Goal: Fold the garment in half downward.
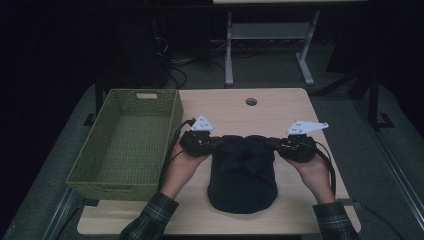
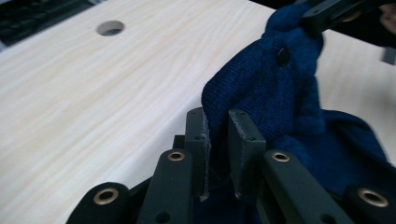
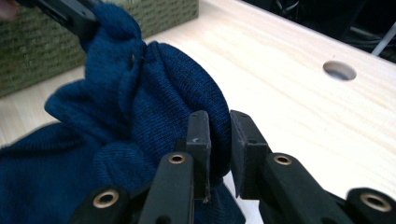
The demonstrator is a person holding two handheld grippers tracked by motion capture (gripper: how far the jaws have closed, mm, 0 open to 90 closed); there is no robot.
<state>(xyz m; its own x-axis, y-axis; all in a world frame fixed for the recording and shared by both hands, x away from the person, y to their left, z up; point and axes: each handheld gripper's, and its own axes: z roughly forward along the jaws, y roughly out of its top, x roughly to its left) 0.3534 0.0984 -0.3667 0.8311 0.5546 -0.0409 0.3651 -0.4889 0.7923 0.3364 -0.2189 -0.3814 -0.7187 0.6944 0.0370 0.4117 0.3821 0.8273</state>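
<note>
- Dark blue knit garment (image 1: 243,172) lies mid-table, just right of the green woven basket (image 1: 125,142); far edge bunched up and lifted.
- Left gripper (image 2: 217,140): jaws narrow, fold of knit pinched between the pads, at the garment's far-left corner.
- Right gripper (image 3: 219,140): same, narrow gap w/ fabric clamped between, at far-right corner.
- Both hands come in from the near edge, grippers facing each other across the garment.
- Light wood table (image 1: 225,107), round hole (image 1: 251,101) near the far edge.
</note>
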